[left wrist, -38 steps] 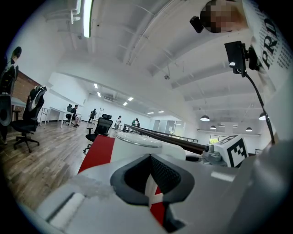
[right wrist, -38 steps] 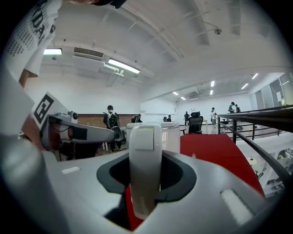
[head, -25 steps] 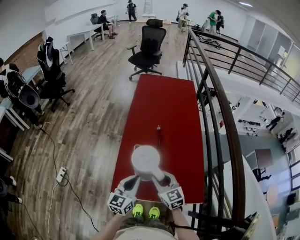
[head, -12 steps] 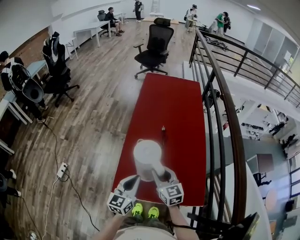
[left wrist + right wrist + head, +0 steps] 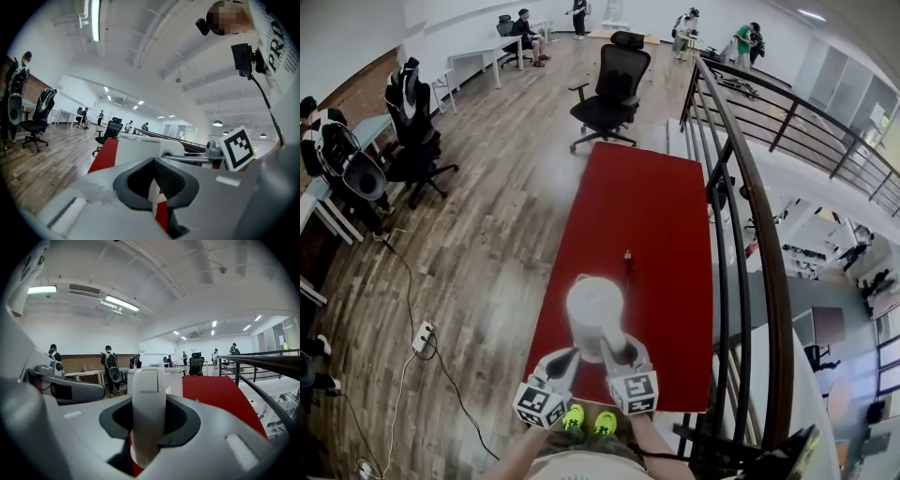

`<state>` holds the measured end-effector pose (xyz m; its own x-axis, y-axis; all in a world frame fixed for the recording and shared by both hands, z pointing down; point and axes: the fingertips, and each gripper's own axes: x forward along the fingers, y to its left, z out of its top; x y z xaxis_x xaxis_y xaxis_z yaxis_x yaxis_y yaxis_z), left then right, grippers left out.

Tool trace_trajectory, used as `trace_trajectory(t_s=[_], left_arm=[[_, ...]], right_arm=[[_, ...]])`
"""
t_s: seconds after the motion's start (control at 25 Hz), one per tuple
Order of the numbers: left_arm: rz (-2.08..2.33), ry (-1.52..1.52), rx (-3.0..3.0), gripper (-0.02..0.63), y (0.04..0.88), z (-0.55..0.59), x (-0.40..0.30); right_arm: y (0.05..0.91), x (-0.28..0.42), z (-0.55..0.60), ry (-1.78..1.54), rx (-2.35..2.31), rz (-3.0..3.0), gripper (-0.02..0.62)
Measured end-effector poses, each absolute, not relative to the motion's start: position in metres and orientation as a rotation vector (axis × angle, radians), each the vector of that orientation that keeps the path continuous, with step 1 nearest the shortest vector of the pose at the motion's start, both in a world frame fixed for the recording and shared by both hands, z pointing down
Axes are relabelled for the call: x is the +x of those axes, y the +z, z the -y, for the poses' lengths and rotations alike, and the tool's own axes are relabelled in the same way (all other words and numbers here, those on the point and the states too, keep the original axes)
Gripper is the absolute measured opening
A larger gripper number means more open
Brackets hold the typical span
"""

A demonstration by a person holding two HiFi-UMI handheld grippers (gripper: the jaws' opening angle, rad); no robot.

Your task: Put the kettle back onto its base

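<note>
A white kettle [image 5: 594, 305] is over the near end of the red table [image 5: 647, 206]; I cannot tell whether it touches the top. Its handle [image 5: 149, 413] stands upright between the jaws of my right gripper [image 5: 616, 345], which is shut on it. My left gripper [image 5: 565, 356] sits just left of the kettle's near side, jaws nearly together with nothing between them. In the left gripper view the kettle [image 5: 140, 152] is straight ahead. No base shows in any view.
A small dark item [image 5: 627, 256] lies on the table just beyond the kettle. A black railing [image 5: 741, 187] runs along the table's right side. An office chair [image 5: 609, 84] stands past the far end, and people are farther back.
The kettle, held by the right gripper, has shifted a little farther along the table. The left gripper has stayed where it was.
</note>
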<state>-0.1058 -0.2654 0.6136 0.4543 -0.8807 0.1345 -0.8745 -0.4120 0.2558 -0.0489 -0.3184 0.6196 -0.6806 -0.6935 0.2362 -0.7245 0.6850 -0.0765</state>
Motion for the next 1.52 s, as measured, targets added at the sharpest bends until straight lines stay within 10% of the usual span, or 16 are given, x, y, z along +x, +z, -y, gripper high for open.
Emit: trace_trajectory(t_s=[1.52], left_arm=[[1.376,-0.024,2.501,-0.005,0.621,0.241,-0.072]], right_arm=[[0.642,-0.031,0.267,0.139,0.966,2.786,0.136]])
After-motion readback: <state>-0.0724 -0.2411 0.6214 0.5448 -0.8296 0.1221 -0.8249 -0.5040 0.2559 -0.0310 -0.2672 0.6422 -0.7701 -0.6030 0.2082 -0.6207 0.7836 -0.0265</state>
